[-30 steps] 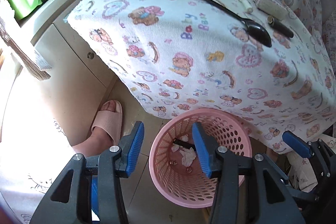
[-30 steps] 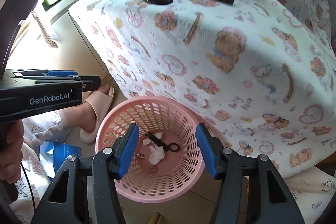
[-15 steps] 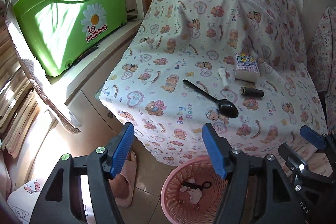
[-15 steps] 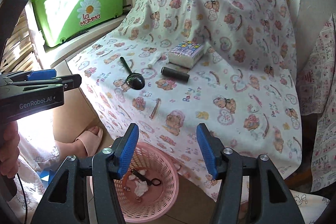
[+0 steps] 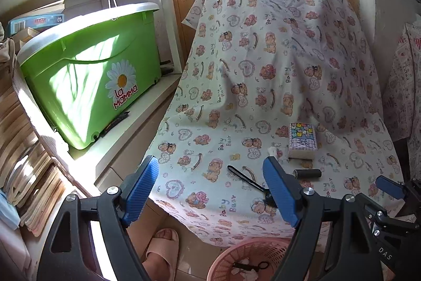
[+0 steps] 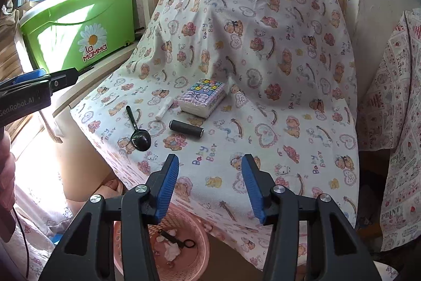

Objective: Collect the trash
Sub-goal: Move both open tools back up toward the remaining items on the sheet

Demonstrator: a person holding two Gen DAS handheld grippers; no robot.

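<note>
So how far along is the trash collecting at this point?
Partly done: the pink basket on the floor already holds white scraps and a small black item. Nothing is in hand; the left tongs and right tongs are both open and empty. Still lying on the cloth: black spoon, black cylinder, rolled white scrap and tissue pack, if that counts as trash.

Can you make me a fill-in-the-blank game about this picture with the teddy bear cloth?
1. The spoon on the teddy bear cloth is colored ____.
2. The basket on the floor is colored ____.
3. The big green tub has a ____ flower on it.
4. Both grippers, left and right, are ____.

Answers: black; pink; daisy; open
</note>
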